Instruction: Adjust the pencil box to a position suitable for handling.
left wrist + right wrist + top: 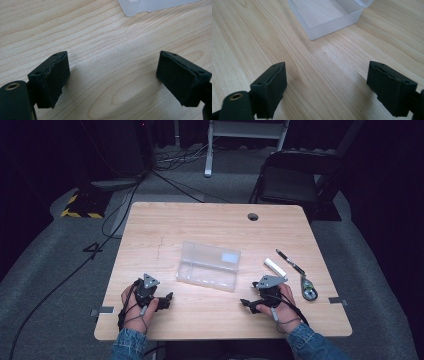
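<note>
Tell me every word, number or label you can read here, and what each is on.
"4": a dark mark shaped like that digit on the grey floor left of the table.
Pale patch on the clear plastic box: too blurred to tell whether it bears writing.
Pen, white tube, wooden table: no readable writing.

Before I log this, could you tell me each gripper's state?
Left gripper: open, holding nothing.
Right gripper: open, holding nothing.

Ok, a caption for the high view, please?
Both tools, left tool and right tool, rest open beside an open clear plastic box on the wooden table.
</note>
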